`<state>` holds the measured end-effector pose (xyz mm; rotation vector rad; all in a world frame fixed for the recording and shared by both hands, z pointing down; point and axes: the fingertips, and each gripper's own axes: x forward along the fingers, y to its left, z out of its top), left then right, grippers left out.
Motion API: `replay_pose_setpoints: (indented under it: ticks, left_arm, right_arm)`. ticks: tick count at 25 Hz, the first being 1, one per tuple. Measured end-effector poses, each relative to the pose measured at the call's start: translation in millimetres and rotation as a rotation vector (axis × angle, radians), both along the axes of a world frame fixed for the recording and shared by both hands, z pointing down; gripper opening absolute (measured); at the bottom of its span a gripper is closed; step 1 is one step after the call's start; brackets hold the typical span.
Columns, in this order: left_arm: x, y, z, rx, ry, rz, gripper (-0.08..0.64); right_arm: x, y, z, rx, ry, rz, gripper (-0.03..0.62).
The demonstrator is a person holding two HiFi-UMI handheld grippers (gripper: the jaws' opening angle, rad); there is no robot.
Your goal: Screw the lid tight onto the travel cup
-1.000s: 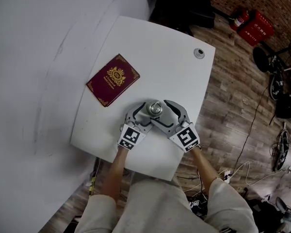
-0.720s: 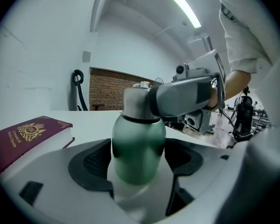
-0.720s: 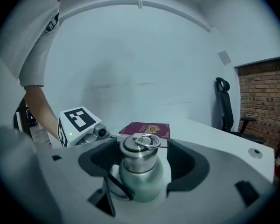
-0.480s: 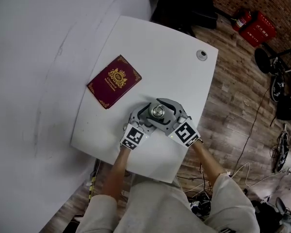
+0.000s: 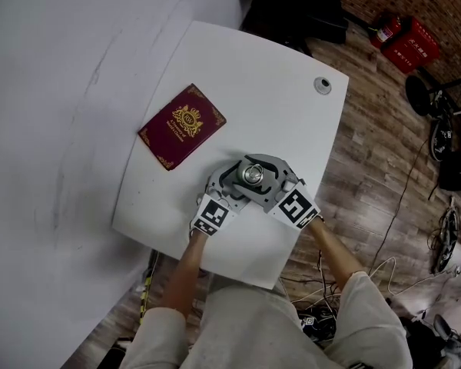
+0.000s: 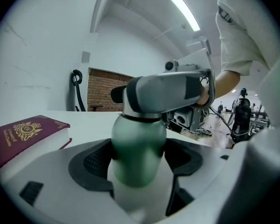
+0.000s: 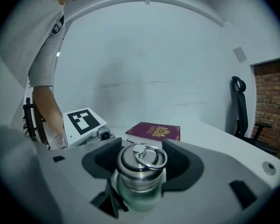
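Left gripper clamped on the green travel cup; right gripper closing its jaws around the steel lid between them

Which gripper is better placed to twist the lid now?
Right: the right gripper has its jaws around the lid, closing on it, while the left gripper clamps the travel cup by its green body, steadying it.

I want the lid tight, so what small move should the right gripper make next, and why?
Probably finish closing on the lid before any twist. On the right gripper the jaws are closing around it, not clearly pressing, while the left gripper clamps the cup.
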<state>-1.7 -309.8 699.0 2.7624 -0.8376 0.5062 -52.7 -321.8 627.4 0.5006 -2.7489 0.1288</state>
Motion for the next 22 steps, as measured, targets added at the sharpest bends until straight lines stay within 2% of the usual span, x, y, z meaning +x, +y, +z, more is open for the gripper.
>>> replay_pose_setpoints:
  ticks: [6, 22]
  left_arm:
    - [-1, 2, 1, 0.008, 0.001, -0.003, 0.334]
    - [-2, 2, 2, 0.015, 0.003, 0.000, 0.334]
  right_arm:
    - [0, 0, 1, 0.013, 0.013, 0.066, 0.264]
    - [10, -13, 0, 0.057, -0.006, 0.463, 0.265]
